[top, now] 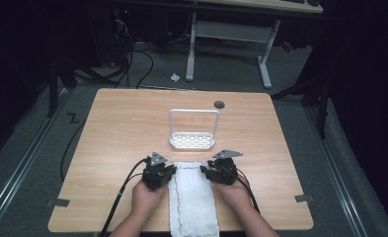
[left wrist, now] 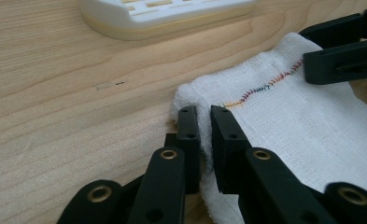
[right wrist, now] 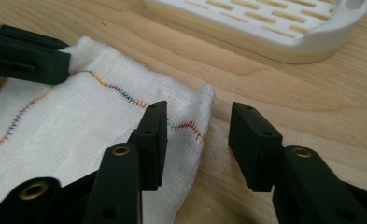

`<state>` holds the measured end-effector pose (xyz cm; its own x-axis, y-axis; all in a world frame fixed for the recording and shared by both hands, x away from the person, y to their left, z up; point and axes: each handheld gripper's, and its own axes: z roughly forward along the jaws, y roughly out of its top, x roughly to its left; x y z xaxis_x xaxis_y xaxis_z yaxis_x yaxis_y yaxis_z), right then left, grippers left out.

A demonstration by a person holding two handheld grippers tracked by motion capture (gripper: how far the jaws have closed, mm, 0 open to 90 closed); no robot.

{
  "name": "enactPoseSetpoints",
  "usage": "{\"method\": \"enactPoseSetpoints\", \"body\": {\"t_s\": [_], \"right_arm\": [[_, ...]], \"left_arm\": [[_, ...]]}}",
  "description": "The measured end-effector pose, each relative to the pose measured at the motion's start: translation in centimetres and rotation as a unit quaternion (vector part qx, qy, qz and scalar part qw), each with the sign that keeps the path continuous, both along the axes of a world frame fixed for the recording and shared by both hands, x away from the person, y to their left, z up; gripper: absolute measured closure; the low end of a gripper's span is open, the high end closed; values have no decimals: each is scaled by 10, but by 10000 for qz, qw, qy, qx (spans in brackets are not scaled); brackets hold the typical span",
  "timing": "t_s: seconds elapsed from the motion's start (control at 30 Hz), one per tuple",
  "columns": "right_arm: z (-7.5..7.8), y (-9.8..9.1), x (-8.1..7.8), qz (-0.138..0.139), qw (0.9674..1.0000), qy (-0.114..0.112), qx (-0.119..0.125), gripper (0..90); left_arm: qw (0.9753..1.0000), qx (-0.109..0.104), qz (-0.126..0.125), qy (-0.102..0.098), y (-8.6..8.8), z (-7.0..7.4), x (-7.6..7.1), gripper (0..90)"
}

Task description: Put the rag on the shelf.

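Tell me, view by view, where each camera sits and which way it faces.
High view: above the near edge, looking down at the table; forearms show.
Left gripper view: on the left claw, facing the cloth corner it pinches.
Right gripper view: on the right claw, open astride the other corner.
All views share the cloth and the white rack.

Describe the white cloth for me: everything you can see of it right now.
The white cloth is a long, narrow strip of loosely woven, gauze-like fabric with a wavy line of multicoloured stitching. It lies flat on the wooden table, running from just short of the white rack to the near edge. The left tool is pinched on its far left corner, puckering it. The right tool is open, straddling the far right corner's edge.
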<state>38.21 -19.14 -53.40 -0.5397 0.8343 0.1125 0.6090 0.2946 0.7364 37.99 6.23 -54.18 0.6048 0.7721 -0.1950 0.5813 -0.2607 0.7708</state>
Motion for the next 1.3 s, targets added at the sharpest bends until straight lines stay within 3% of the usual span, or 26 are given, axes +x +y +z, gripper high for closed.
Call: {"method": "enactPoseSetpoints", "body": {"t_s": [0.03, 0.07, 0.17, 0.2, 0.27, 0.33, 0.4, 0.43, 0.5, 0.53, 0.57, 0.6, 0.63, 0.67, 0.7, 0.73, 0.8, 0.87, 0.97, 1.1, 1.13, 1.2, 1.27, 1.3], "right_arm": [[-1, 3, 1, 2, 10000, -27, -59, 622], [-1, 4, 0, 94, 10000, 32, -6, 753], [-1, 8, -3, 195, 9998, -27, -35, 851], [-1, 8, -3, 195, 9998, -27, -35, 851], [-1, 9, -7, 171, 9997, -142, -117, 857], [1, 9, -13, 154, 9994, -289, -137, 858], [4, 6, -22, 162, 9988, -464, -60, 857], [7, 4, -30, 179, 9981, -583, 5, 857], [9, 3, -36, 201, 9976, -656, 67, 856], [9, 3, -36, 201, 9976, -656, 67, 856], [13, 4, -41, 227, 9967, -772, 48, 856], [15, 5, -44, 239, 9962, -833, 42, 856], [17, 5, -45, 258, 9955, -909, 59, 856], [19, 6, -47, 249, 9950, -962, 103, 856], [19, 6, -47, 249, 9950, -962, 103, 856], [24, 7, -52, 243, 9935, -1078, 267, 856], [29, 10, -58, 252, 9912, -1278, 254, 855], [31, 11, -60, 246, 9899, -1379, 225, 856], [37, 13, -63, 190, 9860, -1655, 109, 856], [49, 10, -65, 118, 9820, -1874, 205, 856], [56, 7, -65, 83, 9798, -1980, 273, 856], [60, 6, -66, 62, 9785, -2037, 304, 856], [73, 3, -70, 28, 9739, -2236, 393, 856], [77, 2, -72, 23, 9725, -2291, 427, 856]], "left_arm": [[10000, 1, -2, 3, 0, 0, 0, 830], [10000, 0, -2, 4, 0, 0, 0, 834], [10000, -13, -11, 25, -1, 0, -2, 843], [10000, -13, -11, 25, -1, 0, -2, 845], [9996, -222, -3, 145, 1, 0, -4, 846], [9996, -261, -108, -83, 1, 2, -12, 846], [9991, -342, -185, -159, 2, 4, -18, 845], [9984, -358, -251, -349, 5, 7, -25, 845], [9976, -404, -263, -493, 8, 8, -32, 845], [9976, -404, -263, -493, 8, 8, -32, 845], [9971, -263, -318, -646, 6, 10, -38, 846], [9971, -263, -318, -646, 6, 10, -38, 846], [9963, -223, -326, -766, 6, 11, -41, 846], [9957, -368, -289, -798, 8, 15, -44, 845], [9957, -368, -289, -798, 8, 15, -44, 846], [9955, -458, -254, -794, 9, 17, -45, 845], [9935, -640, -196, -924, 12, 26, -48, 846], [9926, -691, -180, -980, 12, 30, -50, 846], [9894, -583, -171, -1318, 7, 40, -56, 845], [9870, -659, -157, -1460, 4, 53, -59, 845], [9859, -732, -163, -1499, 4, 58, -59, 845], [9833, -849, -132, -1603, 4, 70, -60, 845], [9809, -922, -99, -1709, 4, 84, -67, 845], [9809, -922, -99, -1709, 4, 84, -67, 845]]}}
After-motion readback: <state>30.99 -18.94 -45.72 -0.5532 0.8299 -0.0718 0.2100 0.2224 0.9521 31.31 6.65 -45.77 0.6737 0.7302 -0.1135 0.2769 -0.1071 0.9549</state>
